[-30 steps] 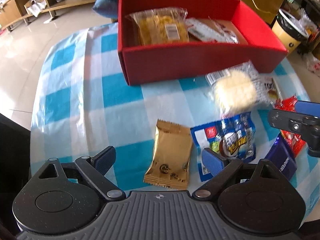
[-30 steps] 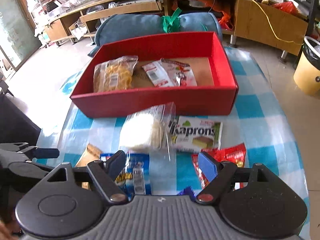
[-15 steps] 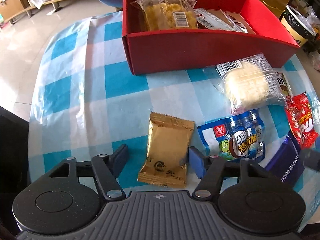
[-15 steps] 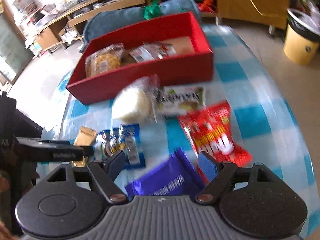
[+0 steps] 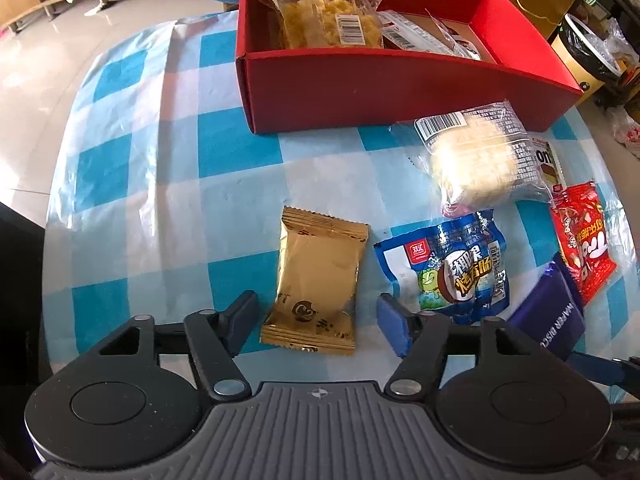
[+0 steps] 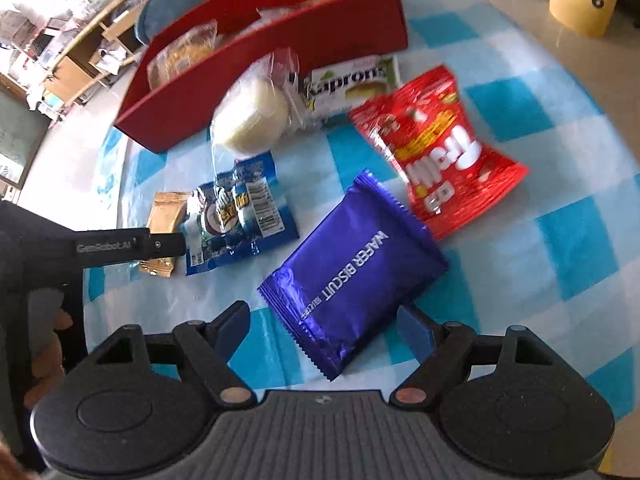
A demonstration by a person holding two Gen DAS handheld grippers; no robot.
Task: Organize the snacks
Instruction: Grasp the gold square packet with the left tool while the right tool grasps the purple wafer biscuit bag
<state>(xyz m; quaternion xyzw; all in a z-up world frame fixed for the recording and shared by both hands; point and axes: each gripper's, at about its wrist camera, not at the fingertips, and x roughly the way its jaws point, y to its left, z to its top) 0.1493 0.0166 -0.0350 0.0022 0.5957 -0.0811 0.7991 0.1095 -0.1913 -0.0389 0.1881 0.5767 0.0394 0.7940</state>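
The gold packet [image 5: 318, 280] lies flat on the worktop [image 5: 160, 208], near the red box [image 5: 360, 92] on its open side and well short of it. The left tool [image 5: 316, 318] straddles the packet's near end — jaws spread after just reopening a little, pads not yet pressing. Its long axis runs away from the tool, toward the box. The right tool [image 6: 324, 324], also spread, brackets the purple wafer pack [image 6: 352, 276] — touching nothing.

The blue-and-white checked worktop [image 5: 168, 168] lies open left of the gold foil packet [image 5: 320, 280]; to its right packets crowd together, and the red cardboard box [image 5: 360, 92] walls the far side.
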